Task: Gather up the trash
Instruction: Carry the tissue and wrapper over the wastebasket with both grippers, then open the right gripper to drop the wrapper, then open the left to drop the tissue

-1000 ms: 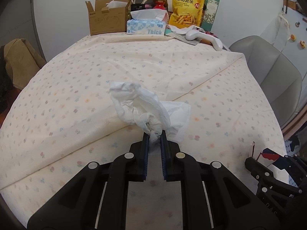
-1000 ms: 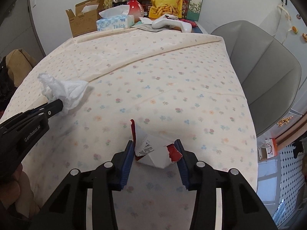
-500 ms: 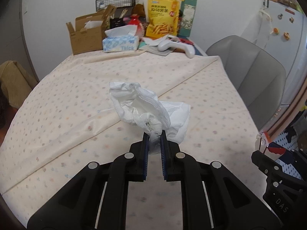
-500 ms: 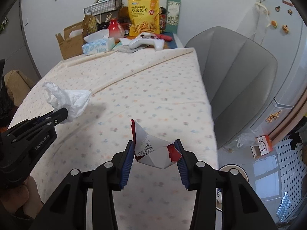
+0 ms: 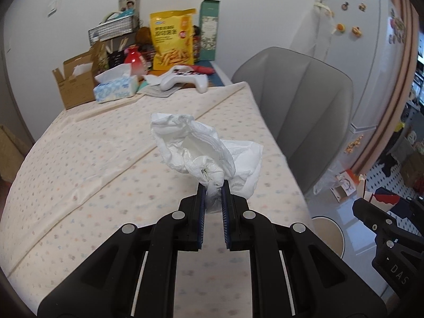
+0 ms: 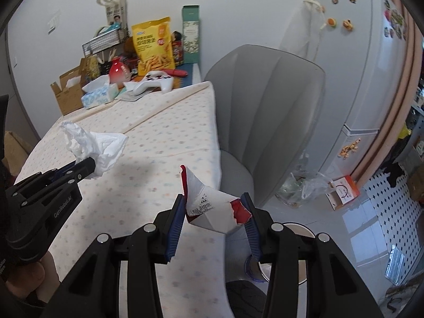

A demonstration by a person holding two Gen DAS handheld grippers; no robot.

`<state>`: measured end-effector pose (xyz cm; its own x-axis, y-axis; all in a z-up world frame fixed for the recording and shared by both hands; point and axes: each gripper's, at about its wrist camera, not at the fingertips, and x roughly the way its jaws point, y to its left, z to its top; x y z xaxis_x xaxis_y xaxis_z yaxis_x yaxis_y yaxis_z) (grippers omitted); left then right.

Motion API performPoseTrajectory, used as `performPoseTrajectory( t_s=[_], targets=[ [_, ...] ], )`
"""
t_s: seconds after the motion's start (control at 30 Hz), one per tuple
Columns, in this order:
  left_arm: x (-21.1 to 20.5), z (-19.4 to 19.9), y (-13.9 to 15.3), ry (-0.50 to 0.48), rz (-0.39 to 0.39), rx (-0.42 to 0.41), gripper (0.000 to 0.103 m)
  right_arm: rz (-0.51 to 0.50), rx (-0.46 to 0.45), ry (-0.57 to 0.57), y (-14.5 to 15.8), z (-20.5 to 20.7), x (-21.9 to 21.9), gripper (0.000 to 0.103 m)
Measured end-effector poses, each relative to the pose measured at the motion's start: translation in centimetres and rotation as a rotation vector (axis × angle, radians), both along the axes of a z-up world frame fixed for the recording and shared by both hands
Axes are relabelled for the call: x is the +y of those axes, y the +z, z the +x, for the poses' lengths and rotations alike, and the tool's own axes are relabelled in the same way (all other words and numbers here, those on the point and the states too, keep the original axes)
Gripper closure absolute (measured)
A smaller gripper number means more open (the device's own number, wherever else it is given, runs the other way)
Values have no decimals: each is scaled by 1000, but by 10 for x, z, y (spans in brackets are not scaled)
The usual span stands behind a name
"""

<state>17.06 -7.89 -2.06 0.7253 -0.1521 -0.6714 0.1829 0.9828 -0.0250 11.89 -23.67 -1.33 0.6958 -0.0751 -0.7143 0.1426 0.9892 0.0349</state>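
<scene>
A small room: a table under a pale flowered cloth (image 5: pixel 111 159), a grey chair (image 5: pixel 299 111) at its right edge, a white fridge (image 6: pixel 352 61) beyond, tiled floor below.

My left gripper (image 5: pixel 212 198) is pinched nearly closed on a crumpled white tissue (image 5: pixel 196 145), which billows up above the jaws, clear of the cloth. My right gripper (image 6: pixel 214 212) holds a torn red-and-white paper carton (image 6: pixel 209 206), jaws about half open, a blue pad against each side of it. In the right view the left gripper sits at nine o'clock, its tissue lifted off the table.

What has changed: a second ago both pieces hung over the middle of the table. Now both have risen and swung toward three o'clock. The carton hangs past the table's right edge, over the floor beside the chair. Directly below it, at six o'clock, a round rim shows, likely a bin (image 6: pixel 291 241), though I cannot tell for sure.

Both pieces look gathered; I judge the drop is next.

At twelve o'clock, the table's far end keeps a tissue box (image 5: pixel 116 90), a cardboard box (image 5: pixel 74 90), a yellow snack bag (image 5: pixel 172 39) and a white game controller (image 5: pixel 185 79).
</scene>
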Motion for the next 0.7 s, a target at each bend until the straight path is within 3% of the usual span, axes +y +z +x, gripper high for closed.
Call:
performPoseTrajectory(
  t_s=[0.33, 0.7],
  targets=[
    [-78, -9, 1, -110, 36, -5, 91, 33, -21, -109, 1, -25, -72, 60],
    [-162, -8, -21, -214, 92, 32, 91, 96, 15, -229, -32, -41, -154, 60]
  ],
)
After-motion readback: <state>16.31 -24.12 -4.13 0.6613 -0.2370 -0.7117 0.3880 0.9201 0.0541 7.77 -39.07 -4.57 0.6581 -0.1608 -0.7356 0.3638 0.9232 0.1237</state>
